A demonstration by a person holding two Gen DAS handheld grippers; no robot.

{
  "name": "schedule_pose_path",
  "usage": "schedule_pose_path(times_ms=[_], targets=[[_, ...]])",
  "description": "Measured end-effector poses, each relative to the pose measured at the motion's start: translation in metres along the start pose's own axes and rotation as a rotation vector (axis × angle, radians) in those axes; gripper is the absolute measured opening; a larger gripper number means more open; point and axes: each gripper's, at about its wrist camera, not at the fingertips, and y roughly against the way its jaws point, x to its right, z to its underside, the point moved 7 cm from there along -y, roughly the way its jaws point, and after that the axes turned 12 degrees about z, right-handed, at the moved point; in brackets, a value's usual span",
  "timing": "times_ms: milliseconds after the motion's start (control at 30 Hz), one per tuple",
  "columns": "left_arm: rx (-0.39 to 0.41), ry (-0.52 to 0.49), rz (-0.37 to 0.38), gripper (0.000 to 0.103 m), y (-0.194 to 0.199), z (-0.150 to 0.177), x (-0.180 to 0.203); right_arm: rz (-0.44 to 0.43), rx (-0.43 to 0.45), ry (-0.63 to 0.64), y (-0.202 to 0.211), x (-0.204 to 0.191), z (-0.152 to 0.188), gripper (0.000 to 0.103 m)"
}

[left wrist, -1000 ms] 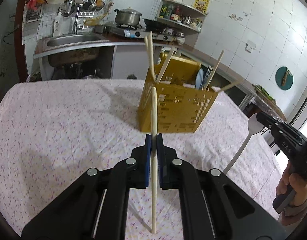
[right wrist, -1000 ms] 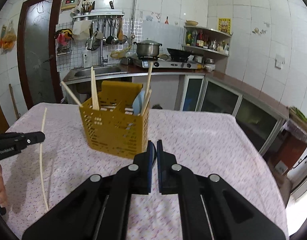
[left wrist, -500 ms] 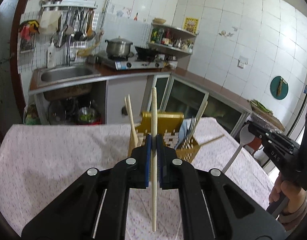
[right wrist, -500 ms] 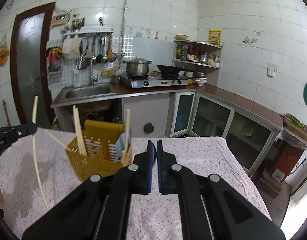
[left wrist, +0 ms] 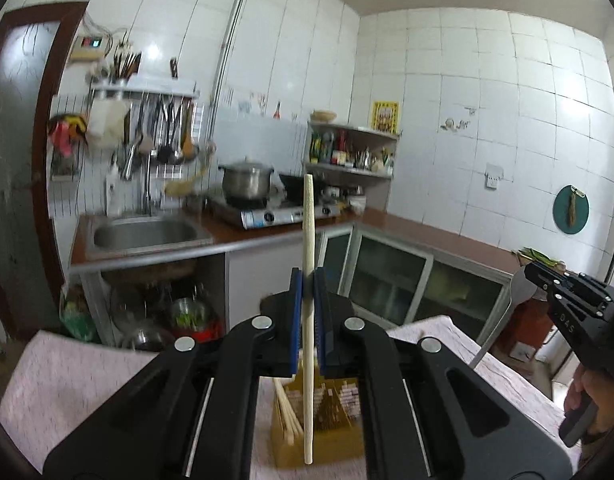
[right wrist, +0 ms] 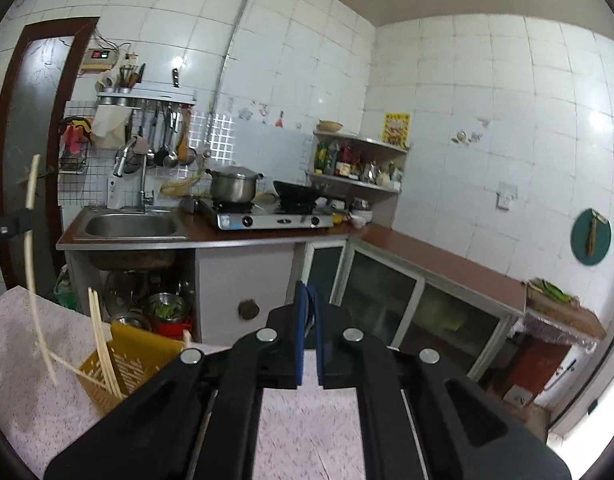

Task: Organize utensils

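Left fingers (left wrist: 307, 280) clamp upright chopstick (left wrist: 308, 240) | right fingers (right wrist: 309, 300) near-closed; left view alone shows spoon (left wrist: 503, 320) pinched

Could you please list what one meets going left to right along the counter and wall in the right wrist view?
Held chopstick → sink → steel pot → black wok → corner shelf → wall socket → round green board.

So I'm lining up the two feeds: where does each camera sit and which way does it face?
Left wrist: on the left gripper, facing the kitchen counter; it clamps a chopstick; right gripper at the right edge.
Right wrist: on the right gripper, facing the same counter.
Shared: yellow utensil basket, pot.
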Motion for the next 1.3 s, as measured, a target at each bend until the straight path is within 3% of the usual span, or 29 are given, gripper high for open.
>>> schedule_pose_path(times_ms=[267,433,933,1000,1033,1067,1133,1233,1300], targets=[[0.03,0.01,0.007,0.005,-0.04,0.015,-0.006,-0.027,0.062,0.148,-0.008,-0.059,0.006,0.004],[-0.024,-0.03,0.004,0.005,-0.065,0.043,-0.006,-0.054,0.056,0.186,-0.016,-0.076,0.021,0.004],[-0.143,-0.002,0.005,0.006,-0.066,0.088,-0.026,-0.211,-0.128,0.197,-0.043,-0.112,0.081,0.005],[-0.15,0.01,0.01,0.021,-0.057,0.087,-0.027,-0.227,-0.149,0.179,-0.042,-0.112,0.085,0.005],[-0.15,0.014,0.009,0.027,-0.053,0.085,-0.027,-0.235,-0.156,0.169,-0.041,-0.111,0.085,0.01],[-0.145,0.019,0.006,0.04,-0.047,0.083,-0.027,-0.245,-0.163,0.154,-0.039,-0.109,0.085,0.034],[-0.119,0.023,-0.002,0.051,-0.027,0.074,-0.028,-0.251,-0.146,0.125,-0.031,-0.102,0.08,0.058],[-0.11,0.026,-0.005,0.067,-0.002,0.066,-0.027,-0.243,-0.135,0.118,-0.02,-0.094,0.072,0.058],[-0.1,0.026,-0.022,0.079,0.016,0.065,-0.028,-0.236,-0.132,0.115,-0.011,-0.088,0.072,0.063]])
